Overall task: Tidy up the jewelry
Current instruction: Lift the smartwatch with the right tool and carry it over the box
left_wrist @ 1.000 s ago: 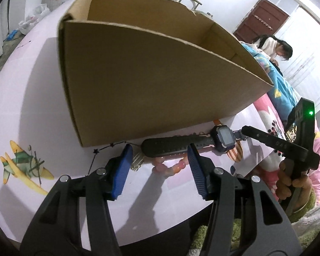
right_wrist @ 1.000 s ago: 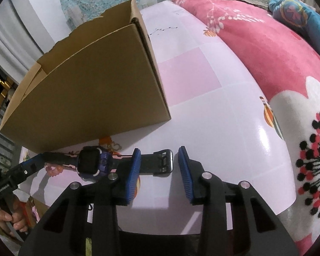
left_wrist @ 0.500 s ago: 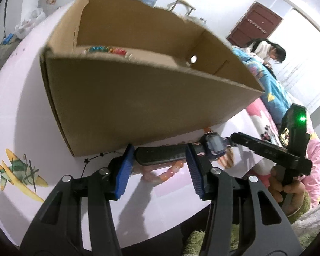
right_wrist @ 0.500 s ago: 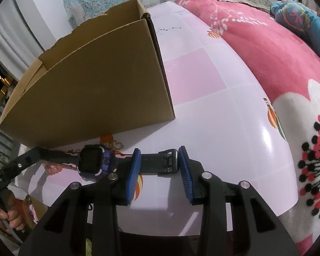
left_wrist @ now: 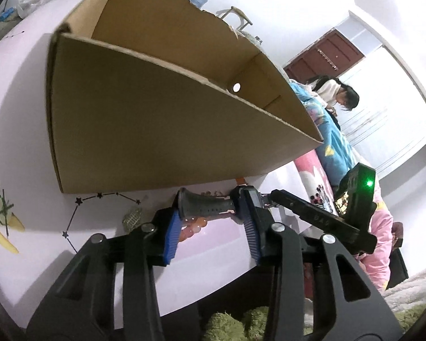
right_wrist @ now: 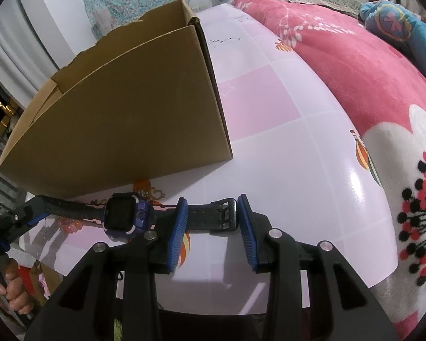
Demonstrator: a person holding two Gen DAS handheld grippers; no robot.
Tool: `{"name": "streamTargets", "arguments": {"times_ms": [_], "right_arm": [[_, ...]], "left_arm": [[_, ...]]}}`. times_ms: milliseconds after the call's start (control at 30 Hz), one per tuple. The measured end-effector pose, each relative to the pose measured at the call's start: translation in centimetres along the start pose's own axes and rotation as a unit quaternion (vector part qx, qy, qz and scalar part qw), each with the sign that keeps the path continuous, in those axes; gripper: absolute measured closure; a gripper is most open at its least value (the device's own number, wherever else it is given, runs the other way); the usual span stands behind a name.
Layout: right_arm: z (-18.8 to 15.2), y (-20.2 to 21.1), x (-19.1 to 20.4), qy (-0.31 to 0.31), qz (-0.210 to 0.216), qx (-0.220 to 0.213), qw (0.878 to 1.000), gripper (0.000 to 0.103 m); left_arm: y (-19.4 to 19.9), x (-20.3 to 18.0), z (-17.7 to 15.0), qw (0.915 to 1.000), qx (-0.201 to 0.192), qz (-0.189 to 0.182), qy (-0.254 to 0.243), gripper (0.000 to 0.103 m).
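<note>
Compared with half a second ago, the left wrist view looks at the cardboard box [left_wrist: 162, 130] from lower down: the beaded string that showed on the box floor is hidden behind the near wall, and the watch has slid further between the left gripper's pads, so its strap tip now pokes past the left pad. In the right wrist view little has changed; the watch sits at about the same place and the box looms slightly closer.

The smartwatch [right_wrist: 125, 217] hangs stretched out above the pink patterned tabletop [right_wrist: 284, 153], in front of the box's near wall, its long axis running side to side across both views. Its perforated strap end [left_wrist: 204, 206] points toward the left gripper, the blue-cased dial faces up toward the right wrist camera, and the buckle end [right_wrist: 213, 218] points toward the right gripper.

The left gripper [left_wrist: 213, 227] has its blue pads wide apart with the perforated strap lying across the gap; whether the pads press on it cannot be told. The right gripper [right_wrist: 213, 233] is likewise spread, the buckle strap spanning between its pads and touching both; a firm grip cannot be confirmed.

Pink beads [left_wrist: 193, 226] lie on the table under the strap.
</note>
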State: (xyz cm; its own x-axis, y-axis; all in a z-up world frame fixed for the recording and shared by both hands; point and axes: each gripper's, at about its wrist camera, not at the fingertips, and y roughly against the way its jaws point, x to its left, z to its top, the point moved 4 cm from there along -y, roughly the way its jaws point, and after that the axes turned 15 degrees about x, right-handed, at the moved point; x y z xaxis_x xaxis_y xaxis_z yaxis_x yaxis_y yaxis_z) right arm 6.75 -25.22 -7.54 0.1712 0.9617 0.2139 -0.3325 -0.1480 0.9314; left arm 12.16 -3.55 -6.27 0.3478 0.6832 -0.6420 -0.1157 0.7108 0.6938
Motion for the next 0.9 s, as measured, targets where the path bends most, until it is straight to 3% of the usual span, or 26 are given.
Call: {"name": "streamTargets", "arguments": {"times_ms": [233,533,733,900], "right_arm": [[-0.1,0.1,-0.1,0.003,0.002,-0.002,1.000,0.067],[-0.6,1.8,-2.0,-0.028,0.029,0.005,0.999,0.067],[-0.5,1.0,-2.5,-0.044,0.066,0.024,0.997,0.067],[0.1,0.4,-1.8,-0.036,0.067,0.025,0.997,0.069]], "left_arm": [[-0.9,-1.2,0.3,0.9936,0.011,0.104,-0.043,0.098],[-1.6,-2.6,-0.2,0.9745,0.017,0.199,-0.101,0.100],[-1.6,-2.8,-0.5,0.9676,0.014,0.221,-0.121,0.100],[-1.5,-3.1,-0.7,0.9661,0.013,0.225,-0.126,0.100]]}}
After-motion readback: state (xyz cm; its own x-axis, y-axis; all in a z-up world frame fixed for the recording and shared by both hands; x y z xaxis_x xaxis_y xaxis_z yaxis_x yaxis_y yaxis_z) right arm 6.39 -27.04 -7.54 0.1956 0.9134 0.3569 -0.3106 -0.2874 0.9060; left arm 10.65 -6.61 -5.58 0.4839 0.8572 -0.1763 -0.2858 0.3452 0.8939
